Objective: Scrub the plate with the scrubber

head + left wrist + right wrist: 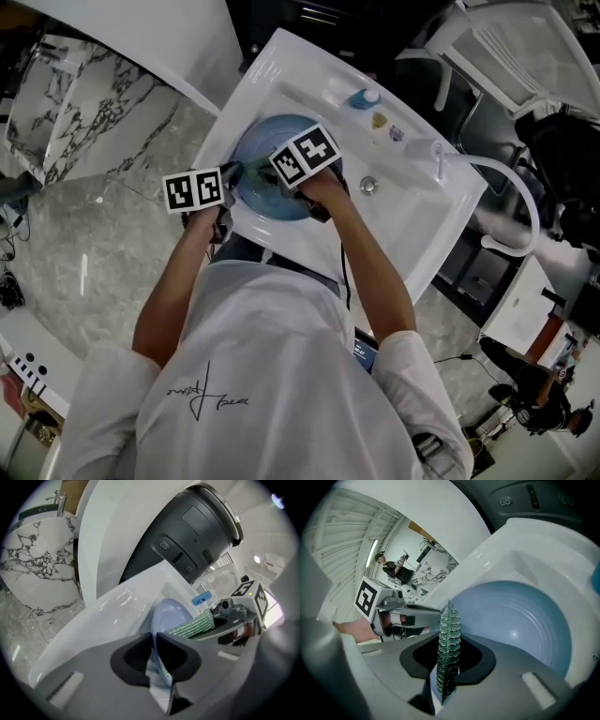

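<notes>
A pale blue plate (265, 150) lies in the basin of a white sink (412, 239). My left gripper (234, 174) is at the plate's left edge. In the left gripper view the plate (172, 613) stands edge-on, and the left gripper (155, 644) is shut on its rim. My right gripper (284, 186) hovers over the plate's middle. It is shut on a thin green scrubber (449, 641), which stands upright between the jaws of the right gripper (449, 667) just above the plate's face (520, 616). The scrubber (194, 626) also shows across the plate from the left side.
A faucet (438, 159) and drain (368, 185) sit at the basin's right. A blue object (363, 97) and small bits (379, 120) rest on the sink's back ledge. A dark cylindrical fixture (187, 531) rises behind the sink. Marble floor (84, 234) lies to the left.
</notes>
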`<state>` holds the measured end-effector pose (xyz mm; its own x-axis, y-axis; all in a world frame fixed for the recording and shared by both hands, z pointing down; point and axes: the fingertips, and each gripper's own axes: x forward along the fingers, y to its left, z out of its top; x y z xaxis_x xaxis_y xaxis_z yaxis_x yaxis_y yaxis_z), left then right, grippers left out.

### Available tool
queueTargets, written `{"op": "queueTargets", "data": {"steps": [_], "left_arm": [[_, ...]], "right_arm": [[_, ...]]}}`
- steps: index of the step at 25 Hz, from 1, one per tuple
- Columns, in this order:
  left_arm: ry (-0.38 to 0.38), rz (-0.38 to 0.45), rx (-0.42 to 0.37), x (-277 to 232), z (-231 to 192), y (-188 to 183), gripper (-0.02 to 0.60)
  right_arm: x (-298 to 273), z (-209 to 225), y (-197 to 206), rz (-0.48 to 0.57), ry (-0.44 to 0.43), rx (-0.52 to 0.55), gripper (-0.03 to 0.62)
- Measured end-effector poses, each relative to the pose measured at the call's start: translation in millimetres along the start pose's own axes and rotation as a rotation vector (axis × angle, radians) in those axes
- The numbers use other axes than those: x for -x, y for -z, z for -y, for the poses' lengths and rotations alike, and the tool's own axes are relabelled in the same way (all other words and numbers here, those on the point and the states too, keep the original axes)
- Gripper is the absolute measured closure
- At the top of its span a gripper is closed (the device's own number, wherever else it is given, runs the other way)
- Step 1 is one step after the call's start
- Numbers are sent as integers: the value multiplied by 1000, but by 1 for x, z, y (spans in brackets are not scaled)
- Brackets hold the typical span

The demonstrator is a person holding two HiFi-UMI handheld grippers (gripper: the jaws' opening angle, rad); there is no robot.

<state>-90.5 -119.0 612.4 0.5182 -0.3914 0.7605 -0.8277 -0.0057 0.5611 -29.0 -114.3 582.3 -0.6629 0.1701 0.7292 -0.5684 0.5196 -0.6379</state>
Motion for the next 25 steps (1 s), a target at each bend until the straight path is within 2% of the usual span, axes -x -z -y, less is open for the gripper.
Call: {"op": "queueTargets", "data": {"steps": [10, 25], "left_arm": [[20, -23, 17, -1, -2, -1, 488], [69, -29, 50, 1, -2, -3, 485]], "right_arm": [[-8, 22, -14, 30, 49, -29, 533], [1, 49, -35, 158, 118, -109, 533]]}}
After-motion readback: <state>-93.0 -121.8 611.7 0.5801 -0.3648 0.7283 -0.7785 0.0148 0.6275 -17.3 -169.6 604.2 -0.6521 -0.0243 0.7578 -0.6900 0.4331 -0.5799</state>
